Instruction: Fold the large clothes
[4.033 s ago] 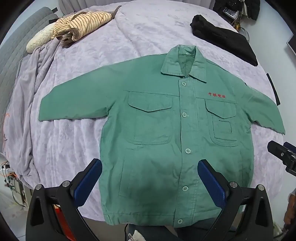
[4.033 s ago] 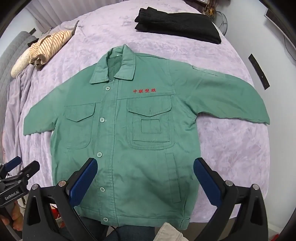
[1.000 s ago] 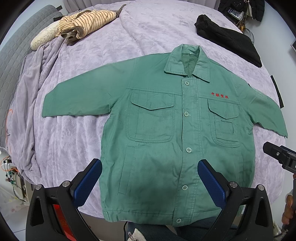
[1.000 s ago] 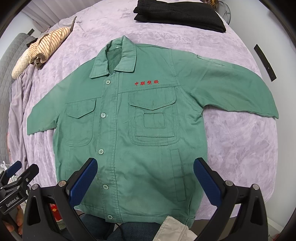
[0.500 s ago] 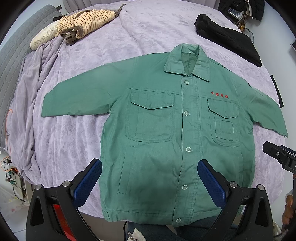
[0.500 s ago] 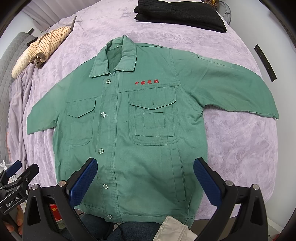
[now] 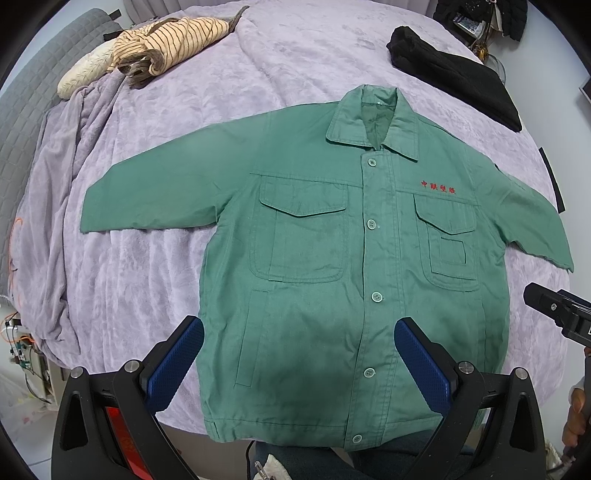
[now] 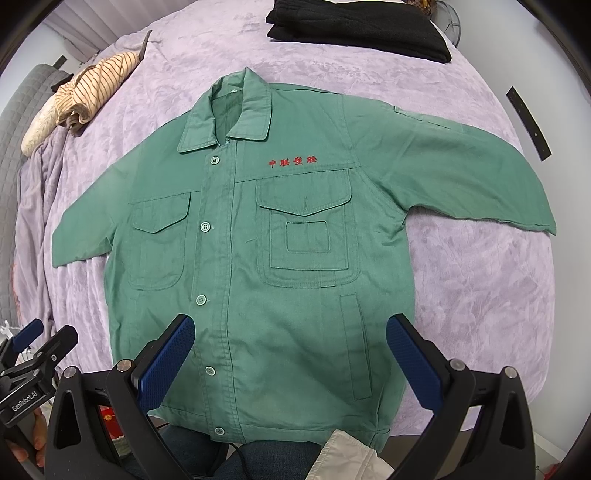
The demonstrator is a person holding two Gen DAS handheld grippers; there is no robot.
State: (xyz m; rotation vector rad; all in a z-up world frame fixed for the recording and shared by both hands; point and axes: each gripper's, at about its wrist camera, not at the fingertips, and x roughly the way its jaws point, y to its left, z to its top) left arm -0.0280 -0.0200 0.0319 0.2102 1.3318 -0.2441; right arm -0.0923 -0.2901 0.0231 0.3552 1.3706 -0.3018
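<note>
A green button-up work jacket [image 7: 332, 266] [image 8: 258, 266] lies flat and face up on the bed, buttoned, collar away from me, both sleeves spread out sideways. Red embroidered characters sit above one chest pocket. My left gripper [image 7: 298, 360] hovers open above the jacket's lower front, holding nothing. My right gripper [image 8: 290, 356] hovers open over the hem area on the other half, also holding nothing. Each gripper shows at the edge of the other's view.
A lilac blanket [image 7: 280, 62] [image 8: 480, 295] covers the bed. A striped beige garment [image 7: 173, 40] [image 8: 99, 81] is bunched at the far left. A folded black garment [image 7: 454, 74] [image 8: 362, 26] lies at the far right. A person's legs are at the near edge.
Both views have barely shifted over the last second; compared with four seconds ago both grippers sit slightly closer to the jacket. Nothing was gripped or moved.
</note>
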